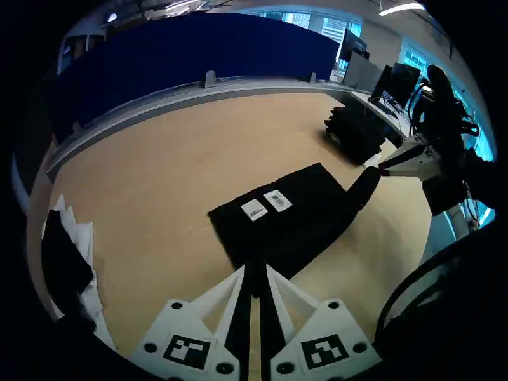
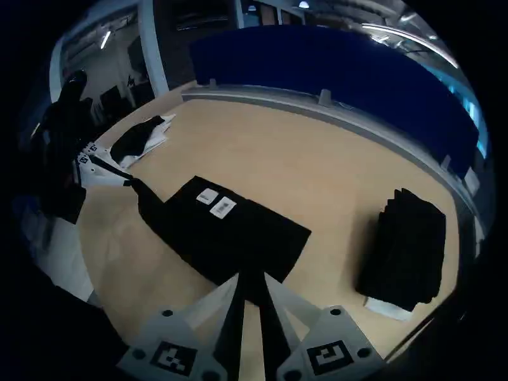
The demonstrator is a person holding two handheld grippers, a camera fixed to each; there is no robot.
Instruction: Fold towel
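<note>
A black towel (image 1: 298,209) with two white labels (image 1: 265,204) lies on the wooden table (image 1: 165,165). In the left gripper view my left gripper (image 1: 256,274) is shut on the towel's near corner. Farther off to the right, my right gripper (image 1: 383,169) pinches the opposite corner, which is raised a little off the table. The right gripper view shows the same towel (image 2: 241,235), with my right gripper (image 2: 253,280) shut on its near edge. At the left of that view my left gripper (image 2: 131,181) holds the far corner.
A stack of folded black towels (image 2: 406,247) sits on the table to the right, also seen as the stack (image 1: 355,130). A loose pile of black and white cloth (image 1: 63,260) lies at the other end. A blue partition (image 1: 190,51) borders the far side.
</note>
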